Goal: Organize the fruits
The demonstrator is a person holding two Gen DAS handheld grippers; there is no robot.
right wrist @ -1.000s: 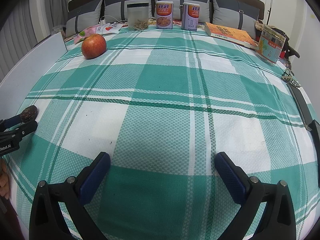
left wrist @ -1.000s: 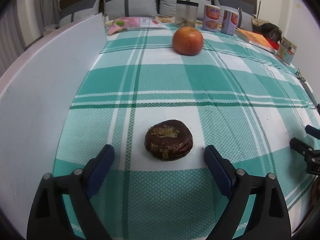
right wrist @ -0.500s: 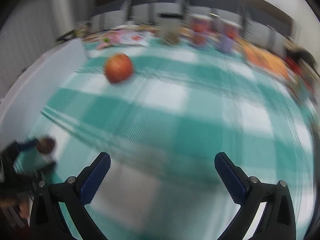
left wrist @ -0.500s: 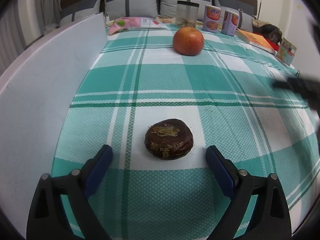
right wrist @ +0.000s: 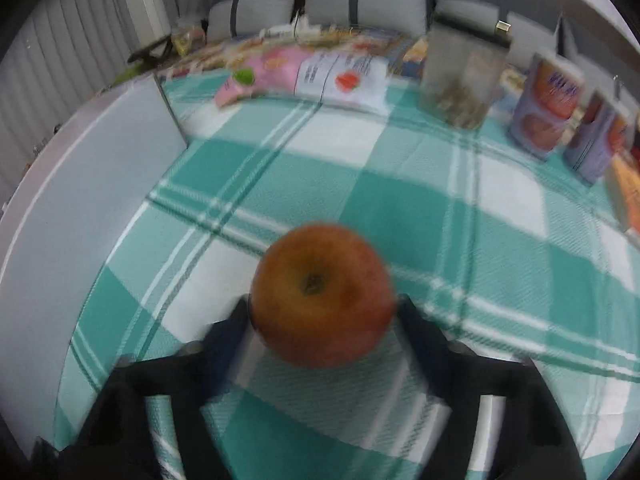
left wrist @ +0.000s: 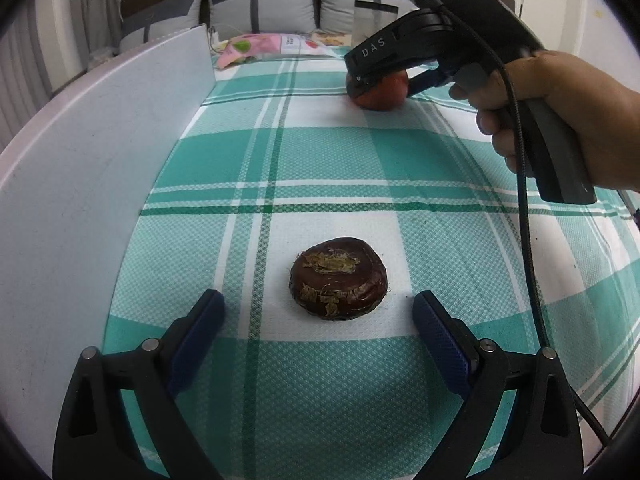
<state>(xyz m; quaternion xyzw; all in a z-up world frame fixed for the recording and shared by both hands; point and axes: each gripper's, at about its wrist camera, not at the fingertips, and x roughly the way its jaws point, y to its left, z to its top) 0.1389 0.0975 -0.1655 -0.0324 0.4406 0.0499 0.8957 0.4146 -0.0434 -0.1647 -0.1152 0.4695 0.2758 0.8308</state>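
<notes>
A red-orange apple [right wrist: 320, 292] rests on the green checked cloth [right wrist: 400, 208], far from the left gripper in the left wrist view [left wrist: 380, 96]. My right gripper [right wrist: 322, 306] straddles it from above; its jaws are closing and the blue pads sit against the apple's two sides. In the left wrist view that gripper [left wrist: 384, 80] covers the apple's top, held by a hand [left wrist: 560, 120]. A dark brown flattened fruit [left wrist: 338, 278] lies just ahead of my left gripper [left wrist: 318, 300], which is open, its fingers apart from the fruit.
A white upright board [left wrist: 100, 160] runs along the left side of the cloth. At the far edge stand a pink snack packet [right wrist: 280, 68], a clear jar [right wrist: 460, 80] and two cans [right wrist: 548, 108], with grey cushions [left wrist: 260, 8] behind.
The right gripper swept in from the right edge across the cloth to the apple, and its jaws narrowed around it. The left gripper and the brown fruit stayed put.
</notes>
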